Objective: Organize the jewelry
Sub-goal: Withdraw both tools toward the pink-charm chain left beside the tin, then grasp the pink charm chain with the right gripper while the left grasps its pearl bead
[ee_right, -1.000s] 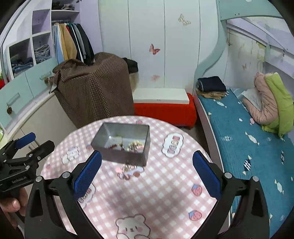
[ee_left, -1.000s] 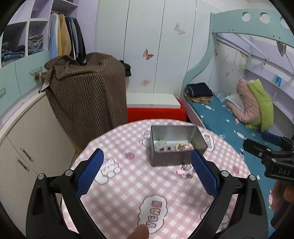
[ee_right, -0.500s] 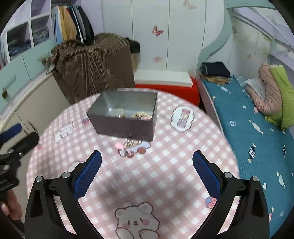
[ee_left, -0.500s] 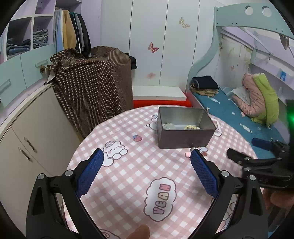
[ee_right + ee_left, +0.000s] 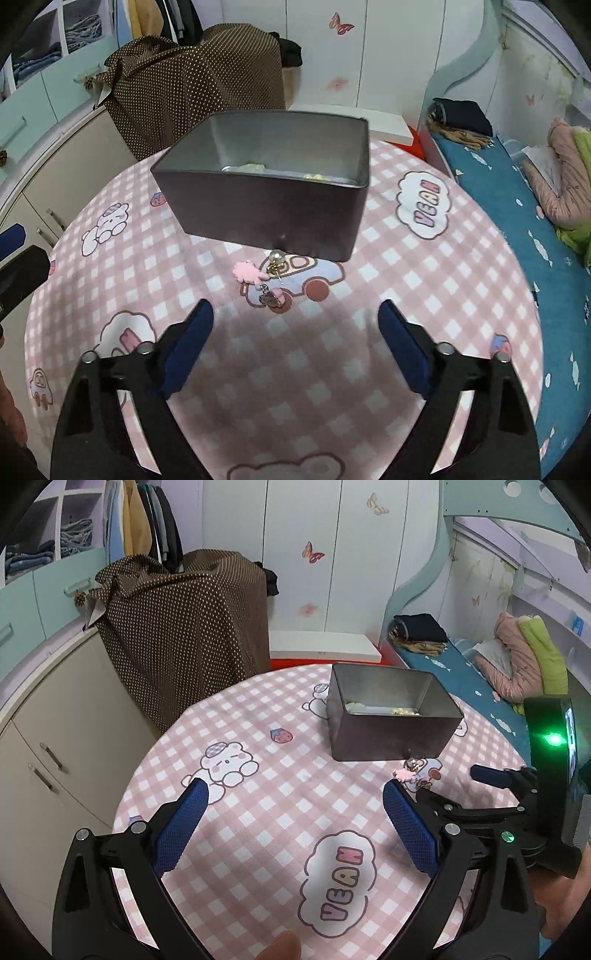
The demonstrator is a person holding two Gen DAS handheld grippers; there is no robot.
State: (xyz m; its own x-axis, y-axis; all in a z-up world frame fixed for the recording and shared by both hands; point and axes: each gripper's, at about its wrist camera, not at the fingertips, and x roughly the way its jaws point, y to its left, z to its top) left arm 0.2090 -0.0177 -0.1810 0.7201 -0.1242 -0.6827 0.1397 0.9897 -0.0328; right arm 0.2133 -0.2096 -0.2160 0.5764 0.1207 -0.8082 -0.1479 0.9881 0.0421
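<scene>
Pink checked cloth printed with bears and "VEAN" clouds covers the round table (image 5: 424, 280) in front of us, in a child's bedroom with white wardrobe doors (image 5: 299, 554) at 12 o'clock, a spotted brown cloth (image 5: 184, 627) draped over something at 10 o'clock, and a blue-sheeted bunk bed (image 5: 517, 206) at 2 o'clock.

On the table stands a grey metal tin (image 5: 273, 206), open at the top, with a few pale and gold pieces lying on its floor. Just in front of its near wall, at 6 o'clock from it, three loose pieces of jewelry lie close together on a printed car: a pink charm (image 5: 248, 274), a pearl earring (image 5: 276, 258) and a small silvery pendant (image 5: 271, 297).

Our right gripper (image 5: 295, 343) hangs above the cloth just short of those pieces, its blue pads apart and closing, with nothing between them; the pendant lies just beyond the tips at 12 o'clock.

Our left gripper (image 5: 295, 827) is spread wide over bare cloth near the "VEAN" cloud, holding nothing. From its camera the tin sits at 1 o'clock and the right gripper reaches in at 3 o'clock toward the jewelry.
</scene>
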